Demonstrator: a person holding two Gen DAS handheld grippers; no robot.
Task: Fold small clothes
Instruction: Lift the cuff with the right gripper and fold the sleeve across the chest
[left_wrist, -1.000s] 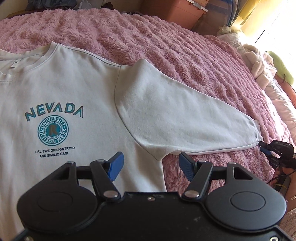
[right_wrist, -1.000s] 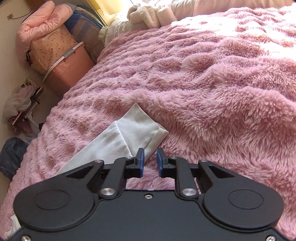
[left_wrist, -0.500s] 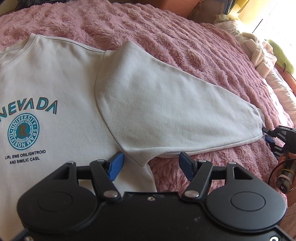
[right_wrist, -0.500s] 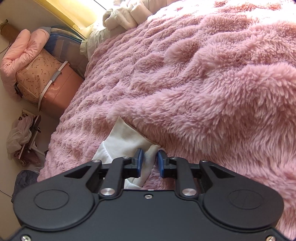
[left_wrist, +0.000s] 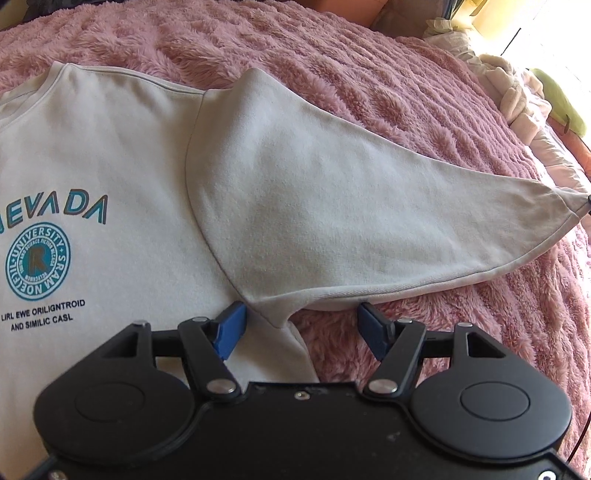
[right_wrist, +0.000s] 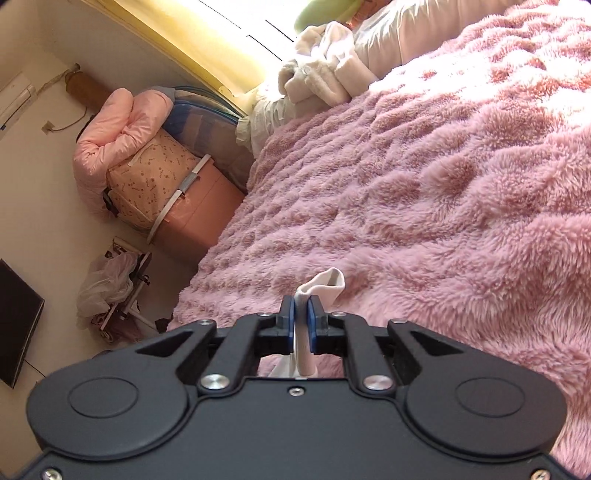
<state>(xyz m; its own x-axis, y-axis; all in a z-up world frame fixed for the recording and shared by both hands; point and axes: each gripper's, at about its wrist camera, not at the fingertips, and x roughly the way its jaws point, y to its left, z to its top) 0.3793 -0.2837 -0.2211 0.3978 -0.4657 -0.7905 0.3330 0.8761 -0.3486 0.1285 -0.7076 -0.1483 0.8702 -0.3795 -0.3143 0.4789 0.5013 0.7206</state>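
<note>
Pinching sleeve cuff (right_wrist: 325, 284) betw. right claw (right_wrist: 301, 321) pads

Right gripper (right_wrist: 300, 308): blue fingers (right_wrist: 287, 317) pinched together on the white cuff (right_wrist: 325, 284), which sticks up in a fold above the pink fleece blanket (right_wrist: 443, 184). Left of the bed, pink storage box (right_wrist: 199, 218) on the floor.

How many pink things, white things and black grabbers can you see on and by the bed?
Pink: 3, the blanket, the box, the quilt.
White: 2, the sweatshirt, the bundle at the bed's far end.
Black: 2, the left gripper, open; the right gripper, shut on the cuff.
Total: 7.
</note>
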